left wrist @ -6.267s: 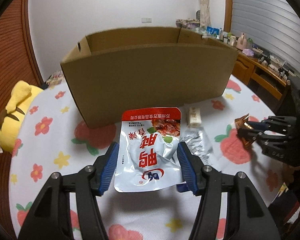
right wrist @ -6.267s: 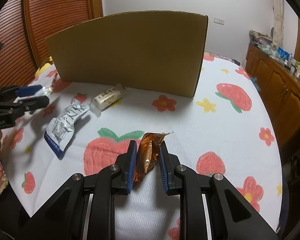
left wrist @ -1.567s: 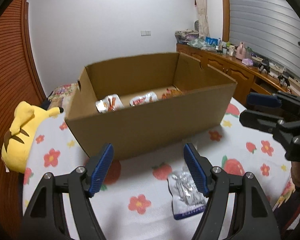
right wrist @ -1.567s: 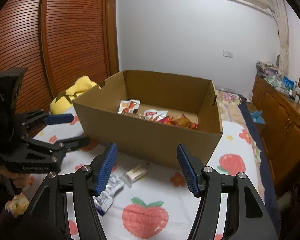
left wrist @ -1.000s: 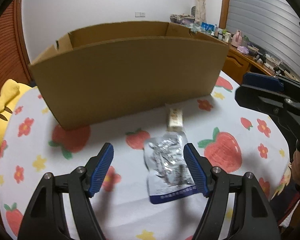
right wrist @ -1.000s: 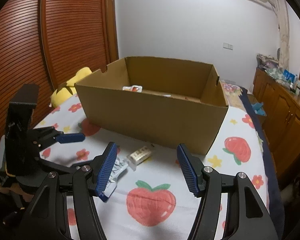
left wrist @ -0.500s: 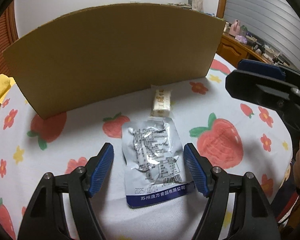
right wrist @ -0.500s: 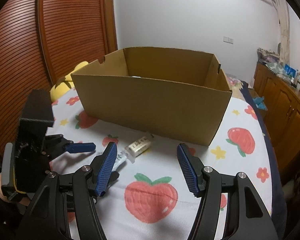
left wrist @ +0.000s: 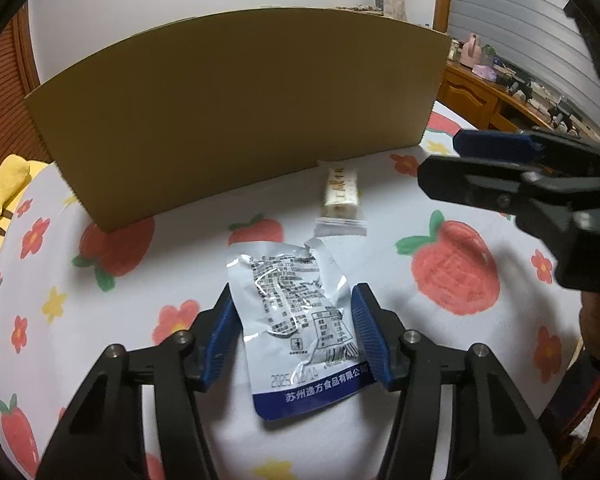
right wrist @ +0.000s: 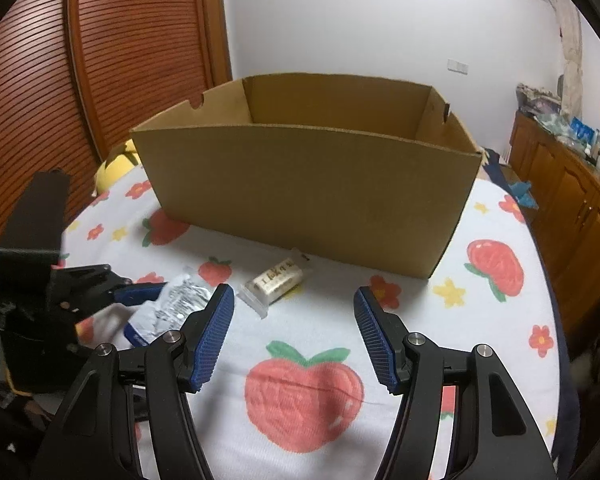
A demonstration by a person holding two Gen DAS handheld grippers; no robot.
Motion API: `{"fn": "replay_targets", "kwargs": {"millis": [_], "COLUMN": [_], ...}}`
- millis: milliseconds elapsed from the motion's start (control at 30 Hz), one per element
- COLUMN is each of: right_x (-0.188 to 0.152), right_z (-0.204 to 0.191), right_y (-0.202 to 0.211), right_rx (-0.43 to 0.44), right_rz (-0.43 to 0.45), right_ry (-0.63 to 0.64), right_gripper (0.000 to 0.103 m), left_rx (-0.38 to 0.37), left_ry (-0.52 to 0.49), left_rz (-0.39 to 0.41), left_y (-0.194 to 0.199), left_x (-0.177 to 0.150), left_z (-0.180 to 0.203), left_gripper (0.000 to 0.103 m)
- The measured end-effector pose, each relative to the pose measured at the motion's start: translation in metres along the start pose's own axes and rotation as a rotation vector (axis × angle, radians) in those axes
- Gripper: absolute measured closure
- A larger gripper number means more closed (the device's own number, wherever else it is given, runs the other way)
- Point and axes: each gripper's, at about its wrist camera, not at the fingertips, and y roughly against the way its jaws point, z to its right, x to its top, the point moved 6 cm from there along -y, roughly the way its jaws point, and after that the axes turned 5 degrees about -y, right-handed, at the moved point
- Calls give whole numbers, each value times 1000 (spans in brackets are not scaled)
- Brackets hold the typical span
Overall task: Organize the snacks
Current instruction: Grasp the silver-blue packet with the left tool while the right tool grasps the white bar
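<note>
Left tongs [left wrist: 292, 332] are closing around a silver pouch [left wrist: 300, 320] near the bench [left wrist: 440, 352] front edge; right tongs [right wrist: 294, 338] are held open, empty; a bar [left wrist: 341, 194] is left beside the box [left wrist: 236, 112]

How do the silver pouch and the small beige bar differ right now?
The silver pouch is larger, flat and crinkled; the beige bar is small and blocky. The pouch lies between the closing left hand-held gripper; the bar lies free nearer the cardboard box. Both lie on the tablecloth.
</note>
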Motion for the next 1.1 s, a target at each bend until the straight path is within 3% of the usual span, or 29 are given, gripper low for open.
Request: {"fn": "replay_targets", "kwargs": {"millis": [133, 400, 800, 933, 1067, 1100], "right_x": [-1, 3, 10, 10, 6, 4], "right_z": [1, -2, -6, -6, -7, -6], "right_y": [-14, -44, -78, -80, -78, -76], "right_rx": [16, 63, 20, -40, -71, -73], "right_rz": [-30, -95, -147, -142, -139, -139], "right_ry": [-19, -76, -84, -38, 11, 20], "right_gripper": [39, 41, 43, 56, 83, 83], "left_rx": [-8, -15, -24, -20, -32, -34], "left_ry": [25, 54, 49, 46, 54, 55], "left_rz": [3, 17, 38, 39, 42, 42], "left_y": [2, 2, 5, 4, 5, 5], "left_x": [-1, -3, -7, -8, -9, -9], "left_z": [-7, -17, -21, -21, -23, -23], "left_gripper": [51, 49, 48, 48, 46, 45]}}
